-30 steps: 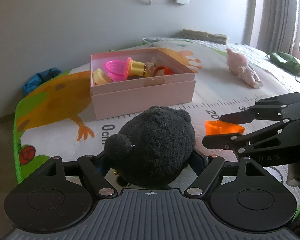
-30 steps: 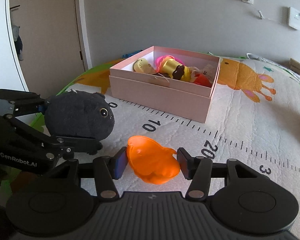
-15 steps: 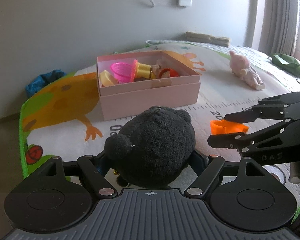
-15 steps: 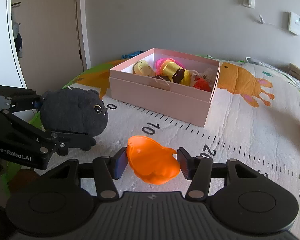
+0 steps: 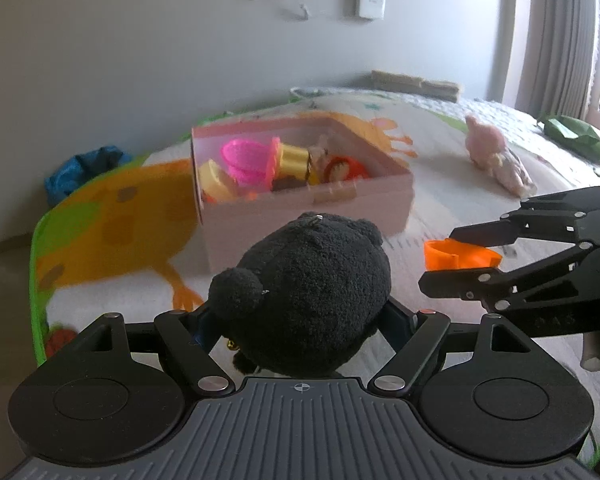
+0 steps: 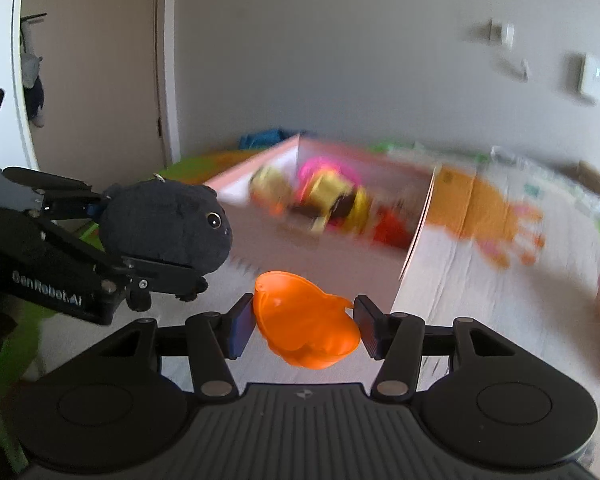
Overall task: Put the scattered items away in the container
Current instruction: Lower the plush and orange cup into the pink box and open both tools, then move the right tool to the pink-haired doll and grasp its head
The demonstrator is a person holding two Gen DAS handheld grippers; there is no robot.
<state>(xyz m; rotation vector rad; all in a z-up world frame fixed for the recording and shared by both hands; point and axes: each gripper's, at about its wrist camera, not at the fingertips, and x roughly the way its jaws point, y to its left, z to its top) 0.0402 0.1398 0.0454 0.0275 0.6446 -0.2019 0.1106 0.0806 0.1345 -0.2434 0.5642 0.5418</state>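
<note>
Left tongs (image 5: 300, 320): you are gripping the black plush (image 5: 306, 296) across its body, pads pressing in from both sides; it is riding clear of the mat (image 5: 440, 152).
Right tongs (image 6: 302, 322): you are clamping the orange cup (image 6: 306, 320) between the blue pads, its open side facing up and away from you.
Box (image 5: 308, 216): it is sitting on the mat straight ahead of both tongs and lower than both loads, open at the top and already carrying pink, yellow and red toys.
Bearing from the left: the box is lying dead ahead past the plush, with its near wall facing you and a bare strip of mat in between.
Bearing from the right: the box (image 6: 340, 200) is lying ahead and a touch left of the cup; the view is blurring, so you cannot be reading its rim sharply.
Side by side: you are holding the two tongs close together, the plush on the left, the cup on the right, not touching.
Nearer hand: you are looking at a close call; the plush seems slightly nearer the near wall.
Judgement: neither load is over the opening yet, so you are needing to carry each one forward past the near wall before letting go.
Leftover: a pink plush (image 5: 496, 160) is lying on the mat well right of the box.
</note>
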